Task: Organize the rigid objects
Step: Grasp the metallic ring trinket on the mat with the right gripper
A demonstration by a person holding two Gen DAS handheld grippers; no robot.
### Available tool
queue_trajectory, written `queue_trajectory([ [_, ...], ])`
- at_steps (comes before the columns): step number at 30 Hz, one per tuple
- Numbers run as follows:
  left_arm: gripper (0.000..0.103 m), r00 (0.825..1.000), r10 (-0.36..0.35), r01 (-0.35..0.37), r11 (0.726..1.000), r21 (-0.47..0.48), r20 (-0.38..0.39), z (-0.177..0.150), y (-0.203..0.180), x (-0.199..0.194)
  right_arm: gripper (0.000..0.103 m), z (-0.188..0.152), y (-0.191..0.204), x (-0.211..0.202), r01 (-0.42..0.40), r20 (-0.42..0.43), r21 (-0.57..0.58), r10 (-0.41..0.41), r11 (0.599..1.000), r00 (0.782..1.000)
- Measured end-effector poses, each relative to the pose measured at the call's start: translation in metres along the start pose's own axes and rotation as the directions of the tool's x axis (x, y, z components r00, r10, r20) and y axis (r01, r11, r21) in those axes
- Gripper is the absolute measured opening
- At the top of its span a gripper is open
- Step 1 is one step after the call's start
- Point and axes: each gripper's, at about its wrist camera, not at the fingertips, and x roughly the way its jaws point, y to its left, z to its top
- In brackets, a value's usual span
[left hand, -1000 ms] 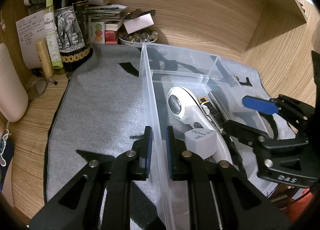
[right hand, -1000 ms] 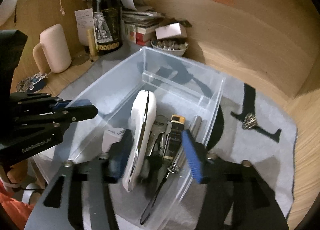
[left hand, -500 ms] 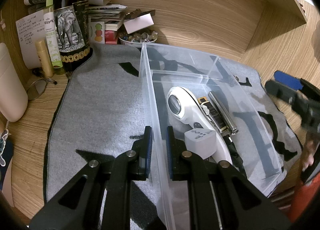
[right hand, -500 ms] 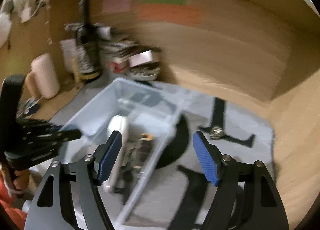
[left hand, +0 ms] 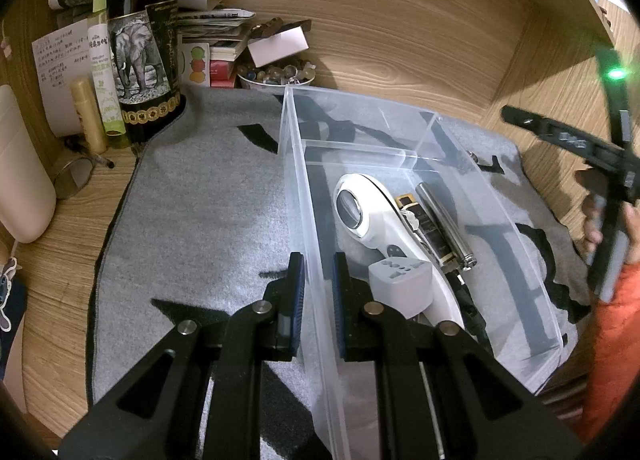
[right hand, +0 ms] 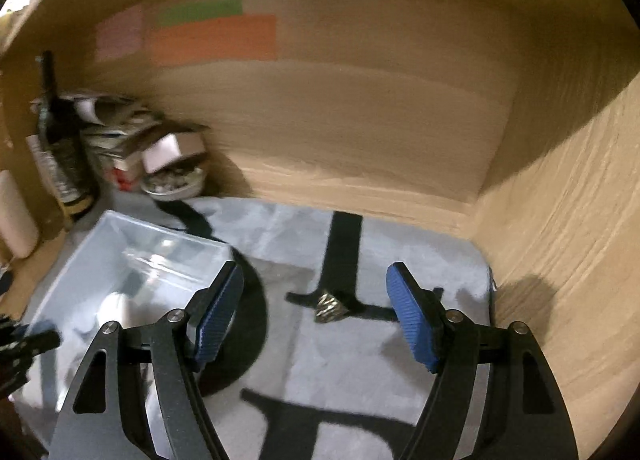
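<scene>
Only our right view shows the crumpled metallic piece [right hand: 330,307] beside the clear bin [left hand: 436,132]; right gripper [right hand: 316,318] jaws spread empty, left gripper [left hand: 318,302] jaws pinching the bin's wall.

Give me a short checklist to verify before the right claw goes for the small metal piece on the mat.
1. Right claw open, nothing between the pads: ok.
2. Small metal piece free on the grey mat, ahead of the claw: ok.
3. Left claw shut on the clear bin wall: ok.
4. Room in the bin beside the white device: ok.
5. Exact shape of the piece: cannot tell, picture blurred.
</scene>
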Motion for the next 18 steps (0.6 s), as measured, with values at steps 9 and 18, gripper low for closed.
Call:
queue_trajectory([
  [9, 0.012, 1.0, -0.003, 0.003, 1.0, -0.012, -0.003, 0.0, -0.002, 0.001, 0.058, -0.019, -0.017, 0.077, 0.006, -0.18, 0.063, 0.005, 0.998, 0.984],
  [18, 0.012, 1.0, -0.012, 0.012, 1.0, -0.022, 0.0, 0.0, 0.0, -0.001, 0.031, -0.035, -0.026, 0.113, -0.006, -0.281, 0.122, 0.04, 0.993, 0.959],
])
